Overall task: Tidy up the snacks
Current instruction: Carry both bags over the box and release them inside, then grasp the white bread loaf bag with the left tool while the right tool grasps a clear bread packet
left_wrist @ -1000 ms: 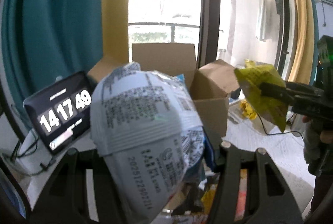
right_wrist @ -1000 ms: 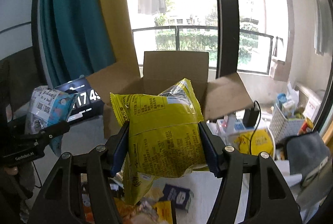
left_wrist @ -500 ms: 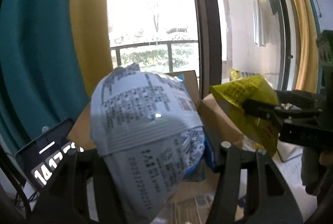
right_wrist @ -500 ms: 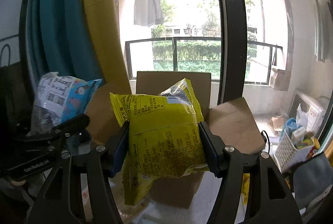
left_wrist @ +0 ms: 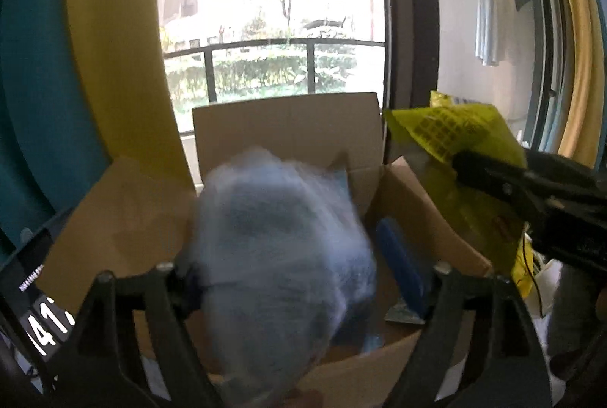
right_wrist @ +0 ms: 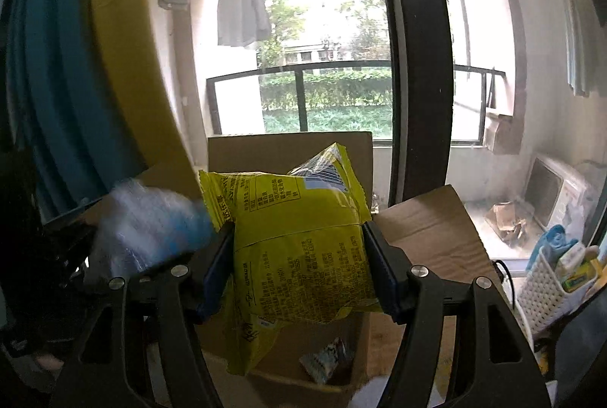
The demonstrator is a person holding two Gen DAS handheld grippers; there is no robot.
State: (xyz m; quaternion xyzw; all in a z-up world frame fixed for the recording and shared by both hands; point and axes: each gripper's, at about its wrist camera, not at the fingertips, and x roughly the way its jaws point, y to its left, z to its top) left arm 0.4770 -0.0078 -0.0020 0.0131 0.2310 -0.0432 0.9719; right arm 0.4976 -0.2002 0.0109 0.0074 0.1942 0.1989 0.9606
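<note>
My left gripper (left_wrist: 303,279) is open over an open cardboard box (left_wrist: 288,131). A white and blue snack bag (left_wrist: 280,256), blurred by motion, is between its fingers and seems to drop into the box; it also shows in the right wrist view (right_wrist: 151,226). My right gripper (right_wrist: 299,267) is shut on a yellow snack bag (right_wrist: 299,241) and holds it above the box (right_wrist: 428,229). The yellow bag also shows at the right of the left wrist view (left_wrist: 455,138). A small snack pack (right_wrist: 330,358) lies inside the box.
A tablet with a clock display (left_wrist: 41,305) stands left of the box. A white basket of small items (right_wrist: 557,279) is at the right. A window with a dark frame (right_wrist: 413,66) and yellow and teal curtains (left_wrist: 98,40) stand behind the box.
Both grippers moved forward and over the box. The left gripper's fingers opened and the white and blue bag went blurry between them. The right gripper keeps its hold on the yellow bag.
</note>
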